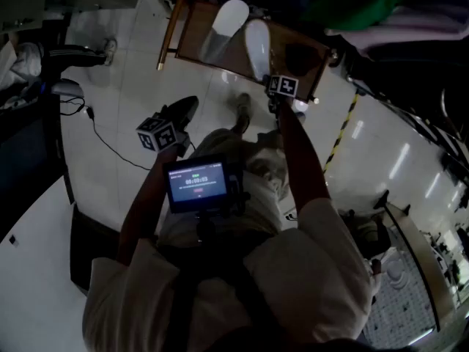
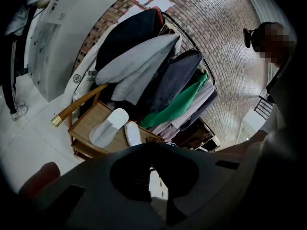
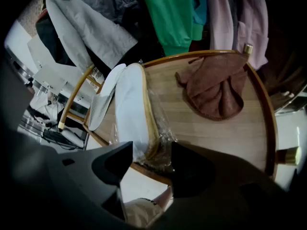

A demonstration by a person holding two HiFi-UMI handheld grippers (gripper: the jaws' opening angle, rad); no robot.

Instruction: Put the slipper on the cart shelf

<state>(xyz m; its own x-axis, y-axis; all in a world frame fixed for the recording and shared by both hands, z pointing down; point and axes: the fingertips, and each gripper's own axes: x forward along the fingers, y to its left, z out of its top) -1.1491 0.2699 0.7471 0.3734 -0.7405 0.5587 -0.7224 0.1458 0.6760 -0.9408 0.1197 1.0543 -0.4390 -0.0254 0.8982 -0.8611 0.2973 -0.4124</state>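
The right gripper (image 3: pixel 151 157) has its dark jaws spread wide on either side of the heel end of the slipper (image 3: pixel 132 109). I cannot tell whether their pads touch its wrap. The slipper is a long white oval with a tan strip along one edge, sealed in crinkled clear plastic. It lies on the shelf (image 3: pixel 225 133), at the 9 o'clock side in the right gripper view.

A second slipper (image 3: pixel 103 102), flat and white, lies just beside it towards 10 o'clock. The shelf is a pale wood-grain panel with rounded corners, a raised curved rim and a brass cap (image 3: pixel 247 48) on a corner post. A crumpled brown cloth (image 3: pixel 216 87), soft and fuzzy, sits at 1 o'clock on the panel, well apart from both slippers.

Hanging clothes (image 3: pixel 172 13) in green, grey and pink crowd the 12 o'clock edge.

The left gripper (image 1: pixel 183 111) is closed and empty, held over glossy white floor tiles (image 1: pixel 132 50).
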